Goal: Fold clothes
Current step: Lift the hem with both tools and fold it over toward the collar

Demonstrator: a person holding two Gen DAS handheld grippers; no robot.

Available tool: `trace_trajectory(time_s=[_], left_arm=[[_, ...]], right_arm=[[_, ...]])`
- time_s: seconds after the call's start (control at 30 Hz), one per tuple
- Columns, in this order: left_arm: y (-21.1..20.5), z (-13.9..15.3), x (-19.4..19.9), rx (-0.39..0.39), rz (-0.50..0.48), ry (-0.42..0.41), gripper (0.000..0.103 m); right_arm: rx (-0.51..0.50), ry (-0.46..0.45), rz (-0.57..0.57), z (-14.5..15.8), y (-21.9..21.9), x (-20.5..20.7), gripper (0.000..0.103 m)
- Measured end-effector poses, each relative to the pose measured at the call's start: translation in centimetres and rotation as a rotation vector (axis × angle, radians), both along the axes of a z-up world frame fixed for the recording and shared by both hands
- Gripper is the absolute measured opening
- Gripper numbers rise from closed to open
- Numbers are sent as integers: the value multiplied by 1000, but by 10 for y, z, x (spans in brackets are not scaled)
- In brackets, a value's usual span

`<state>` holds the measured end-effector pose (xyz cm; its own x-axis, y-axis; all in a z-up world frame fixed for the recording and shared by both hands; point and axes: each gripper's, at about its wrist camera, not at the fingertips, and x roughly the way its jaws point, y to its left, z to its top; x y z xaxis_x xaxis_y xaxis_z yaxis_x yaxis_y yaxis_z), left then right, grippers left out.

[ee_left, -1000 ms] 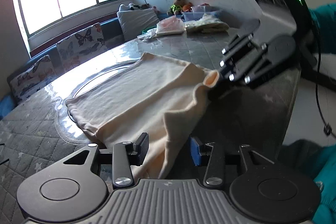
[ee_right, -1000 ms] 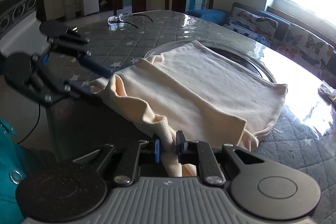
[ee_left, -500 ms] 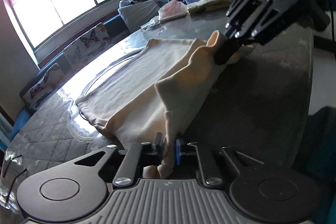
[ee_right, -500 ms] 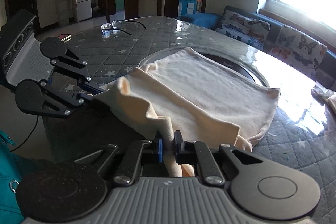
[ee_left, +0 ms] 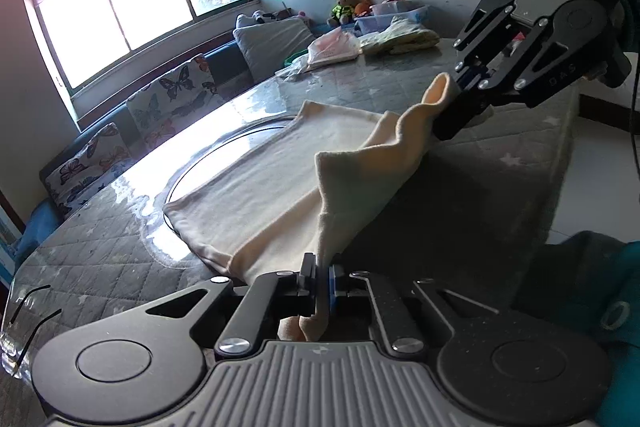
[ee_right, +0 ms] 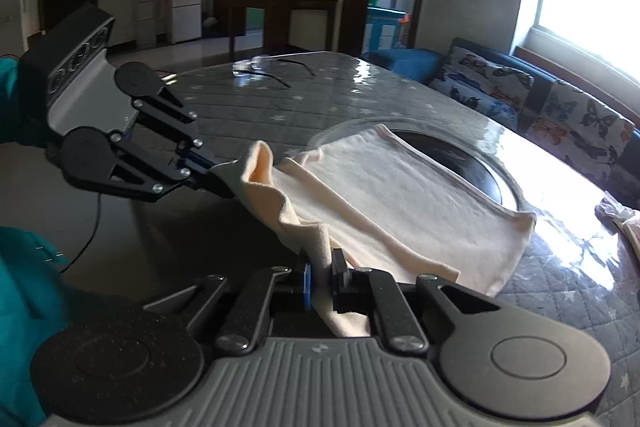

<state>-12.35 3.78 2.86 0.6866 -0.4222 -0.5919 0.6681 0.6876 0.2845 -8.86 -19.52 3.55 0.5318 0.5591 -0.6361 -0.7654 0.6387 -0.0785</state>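
Note:
A cream cloth garment [ee_left: 256,187] lies on the grey quilted table [ee_left: 100,267], its far part flat over a round glass turntable [ee_left: 208,163]. My left gripper [ee_left: 320,279] is shut on the garment's near edge and holds it off the table. My right gripper [ee_left: 456,107] is shut on the same edge further along, lifted above the table's side. In the right wrist view the garment [ee_right: 400,195] runs from my right gripper [ee_right: 322,283] to my left gripper [ee_right: 216,179], sagging between them.
Folded clothes and a bag [ee_left: 360,43] sit at the table's far end, with a plastic bin and soft toys behind. A butterfly-print sofa [ee_left: 168,99] runs under the window. Eyeglasses [ee_right: 272,67] lie on the table's far side. The table edge drops off beside both grippers.
My left gripper was open a second ago and has closed on the garment's near edge. Both grippers have lifted that edge up off the table.

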Motion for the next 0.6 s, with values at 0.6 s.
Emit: trace_trajectory(time_s=[0.6], left_arm=[[12, 37, -50, -33, -51, -11, 7]], right_arm=[[-9, 11, 53, 45, 7, -56, 8]])
